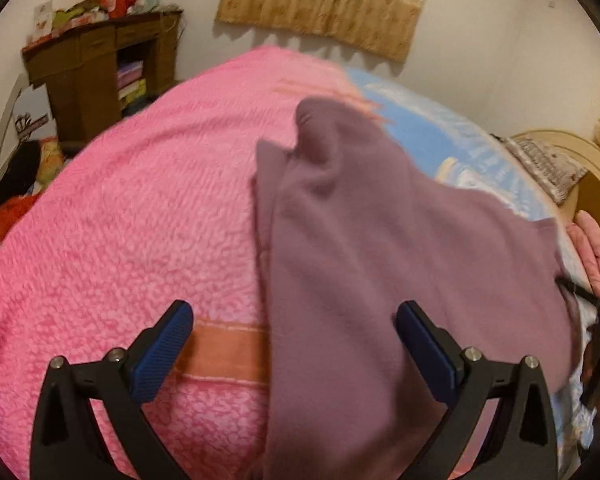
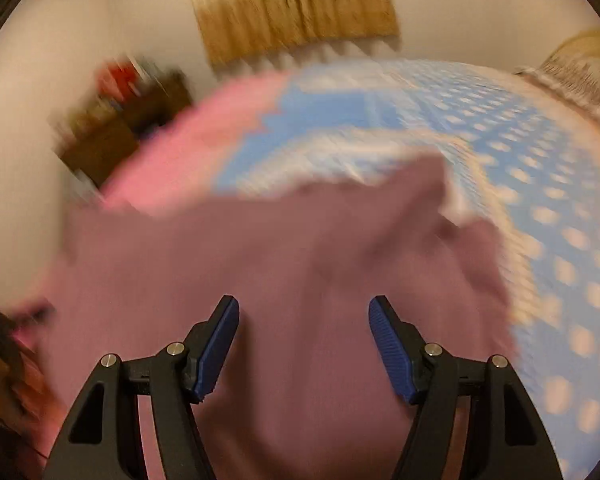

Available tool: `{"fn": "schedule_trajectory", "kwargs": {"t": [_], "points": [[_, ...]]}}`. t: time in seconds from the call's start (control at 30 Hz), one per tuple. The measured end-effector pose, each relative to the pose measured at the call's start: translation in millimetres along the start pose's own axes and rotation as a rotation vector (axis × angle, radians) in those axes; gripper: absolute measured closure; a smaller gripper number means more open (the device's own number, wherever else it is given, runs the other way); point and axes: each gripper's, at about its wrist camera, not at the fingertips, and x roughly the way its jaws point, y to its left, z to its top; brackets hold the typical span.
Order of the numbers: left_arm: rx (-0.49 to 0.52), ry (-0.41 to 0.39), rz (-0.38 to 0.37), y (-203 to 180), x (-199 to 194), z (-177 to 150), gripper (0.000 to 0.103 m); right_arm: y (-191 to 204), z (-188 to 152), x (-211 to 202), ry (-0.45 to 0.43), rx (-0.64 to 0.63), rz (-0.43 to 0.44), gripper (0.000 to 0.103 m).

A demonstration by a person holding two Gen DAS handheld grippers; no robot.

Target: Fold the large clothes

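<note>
A large mauve garment (image 1: pixel 380 264) lies spread on the bed, partly folded, with a raised bump at its far end. My left gripper (image 1: pixel 294 320) is open and empty above the garment's left edge, where it meets the pink blanket (image 1: pixel 140 220). In the right wrist view, which is motion-blurred, the same garment (image 2: pixel 260 288) fills the foreground. My right gripper (image 2: pixel 304 320) is open and empty just above it.
A blue dotted sheet (image 2: pixel 520 160) covers the right part of the bed. A brown wooden cabinet (image 1: pixel 100 72) with clutter stands at the far left. A beige curtain (image 1: pixel 324 0) hangs on the back wall. A headboard and pillow (image 1: pixel 548 164) are at the right.
</note>
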Motion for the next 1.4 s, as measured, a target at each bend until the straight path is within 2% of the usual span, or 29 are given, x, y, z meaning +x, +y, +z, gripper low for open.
{"fn": "schedule_trajectory", "kwargs": {"t": [0.03, 0.1, 0.13, 0.27, 0.33, 0.4, 0.43, 0.47, 0.5, 0.53, 0.63, 0.77, 0.83, 0.87, 1.0, 1.07, 1.17, 1.23, 1.33, 1.4], "points": [[-0.011, 0.023, 0.004, 2, 7, -2, 0.000, -7, -9, 7, 0.019, -0.014, -0.007, 0.035], [-0.059, 0.039, -0.020, 7, 13, -9, 0.000, -17, -15, 4, -0.007, 0.027, 0.033, 0.035], [-0.054, 0.016, -0.020, 7, 10, -13, 0.000, -19, -15, -2, -0.016, 0.051, 0.032, 0.035], [-0.013, -0.005, -0.011, 6, 5, -24, 0.000, -19, -10, -45, -0.151, 0.108, 0.080, 0.034], [-0.014, -0.017, -0.016, 7, 3, -28, 0.000, -11, -11, -53, -0.159, 0.091, 0.094, 0.034], [-0.012, -0.024, -0.016, 8, 2, -29, 0.000, 3, -14, -45, -0.101, 0.040, 0.129, 0.034], [-0.016, -0.026, -0.016, 7, 3, -31, 0.000, 11, -18, -38, -0.057, 0.007, 0.115, 0.034], [-0.018, -0.028, -0.015, 8, 1, -34, 0.000, 17, -26, -17, 0.042, -0.032, 0.061, 0.034], [-0.014, -0.027, -0.010, 8, 2, -34, 0.000, 19, -33, -3, 0.098, -0.043, 0.039, 0.033], [-0.006, -0.026, 0.003, 6, 4, -32, 0.000, 17, -36, 3, 0.096, -0.042, 0.042, 0.033], [0.012, -0.027, 0.024, 0, 5, -34, 0.000, 19, -35, -11, 0.056, 0.015, 0.032, 0.032], [0.007, -0.032, 0.015, 1, 5, -35, 0.000, 31, -27, -46, -0.096, 0.038, 0.017, 0.032], [0.017, -0.033, 0.025, 3, 3, -37, 0.000, 37, -22, -47, -0.098, 0.055, 0.028, 0.032], [0.017, -0.033, 0.027, 3, 3, -37, 0.000, 47, -19, -44, -0.078, 0.052, 0.069, 0.032], [0.015, -0.036, 0.024, -2, 5, -36, 0.000, 87, -20, -27, -0.041, -0.048, 0.106, 0.032], [0.016, -0.037, 0.026, -1, 5, -36, 0.000, 106, -31, -4, 0.029, -0.108, 0.054, 0.032], [0.014, -0.039, 0.025, -3, 4, -40, 0.000, 127, -43, 6, 0.013, -0.207, -0.056, 0.030], [0.013, -0.040, 0.024, -3, 4, -40, 0.000, 138, -40, 1, 0.017, -0.237, -0.109, 0.030], [0.010, -0.041, 0.022, -4, 4, -42, 0.000, 146, -29, -22, -0.057, -0.194, -0.045, 0.030], [0.008, -0.042, 0.020, -4, 4, -42, 0.000, 164, -29, -30, -0.095, -0.246, -0.021, 0.030]]}}
